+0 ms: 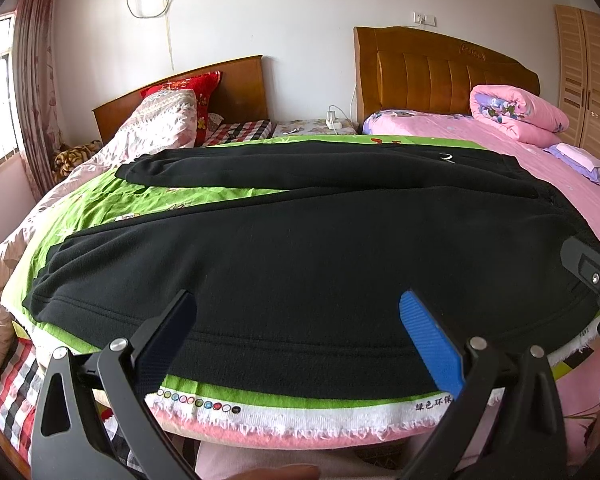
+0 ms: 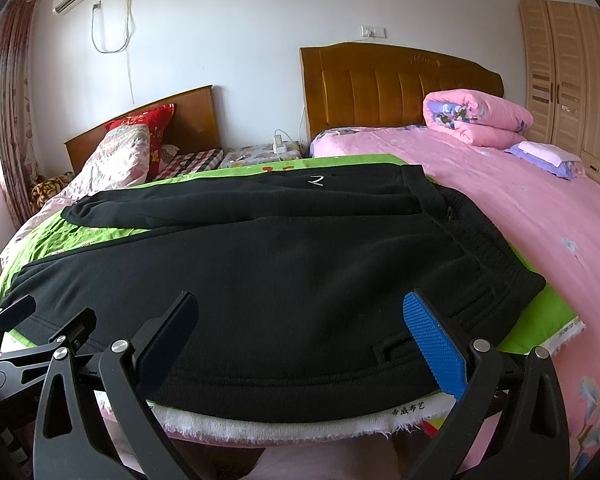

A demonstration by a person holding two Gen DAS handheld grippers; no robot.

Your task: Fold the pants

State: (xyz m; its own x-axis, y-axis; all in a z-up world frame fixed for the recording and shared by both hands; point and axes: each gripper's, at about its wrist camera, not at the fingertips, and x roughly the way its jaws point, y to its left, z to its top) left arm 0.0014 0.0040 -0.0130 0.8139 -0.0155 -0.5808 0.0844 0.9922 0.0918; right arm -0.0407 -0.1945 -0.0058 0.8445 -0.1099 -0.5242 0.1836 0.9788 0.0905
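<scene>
Both tongs — left gripper (image 1: 298,320) and right gripper (image 2: 300,320) — are spread apart, empty. The near edge of the black pants (image 1: 300,264), just ahead, should be pinched at matching points — then carried over the far leg.

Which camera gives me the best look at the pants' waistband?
The right wrist view: the ribbed waistband of the black pants runs in full down their right side. In the left wrist view the waistband sits compressed at the far right, partly behind the right gripper.
</scene>
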